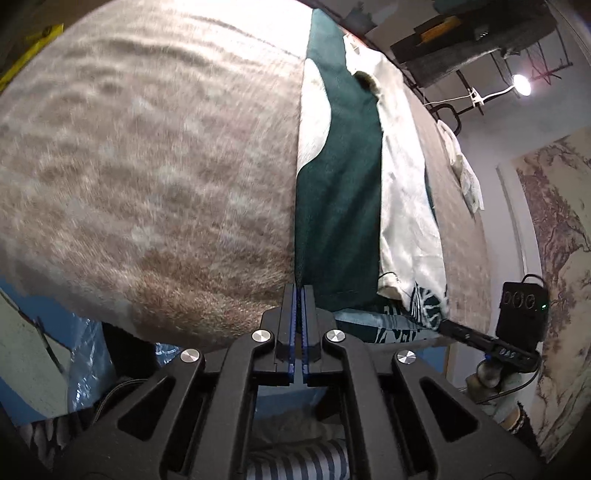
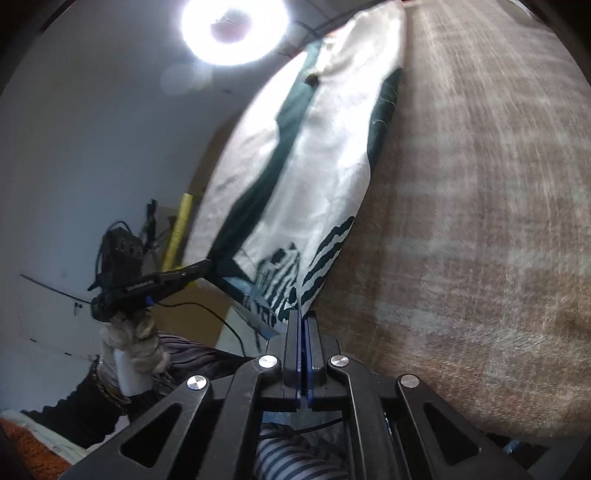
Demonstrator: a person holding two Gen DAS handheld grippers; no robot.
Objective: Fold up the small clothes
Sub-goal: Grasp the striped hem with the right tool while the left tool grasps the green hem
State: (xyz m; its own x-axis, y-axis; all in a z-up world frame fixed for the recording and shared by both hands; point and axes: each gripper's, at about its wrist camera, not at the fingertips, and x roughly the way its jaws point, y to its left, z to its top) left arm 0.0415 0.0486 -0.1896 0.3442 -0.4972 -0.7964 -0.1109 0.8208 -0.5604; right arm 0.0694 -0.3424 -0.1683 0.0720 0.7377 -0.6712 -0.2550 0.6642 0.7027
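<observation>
**Both claws pinched on garment's near edge**

Left claw [image 1: 299,291]: jaws pressed together, no visible gap, nipping the near hem of the garment [image 1: 338,206] at its dark green panel. Pads meet right at the cloth edge.

Right claw [image 2: 303,315]: also pressed together, pinching the garment [image 2: 295,177] at the near corner with the green-and-white striped print. Cloth comes straight out of the closed tips.

Garment: white and dark green, lies stretched lengthwise away from both cameras on a beige fuzzy blanket [image 1: 147,166]. Near edge overhangs the blanket's front edge slightly, where both claws grip it. Left claw sits on the green side, right claw on the printed white side.

Cross-views: in the left wrist view, the right claw [image 1: 448,325] reaches in from the lower right onto the printed corner. In the right wrist view, the left claw [image 2: 207,266] comes in from the left onto the green edge, held by a gloved hand [image 2: 136,347] with a dark sleeve.

Background: bright ring lamp [image 2: 232,26] overhead, small white cloth [image 1: 463,170] further along the blanket's right side. Striped fabric under both grippers, close to camera; can't tell what it is.
</observation>
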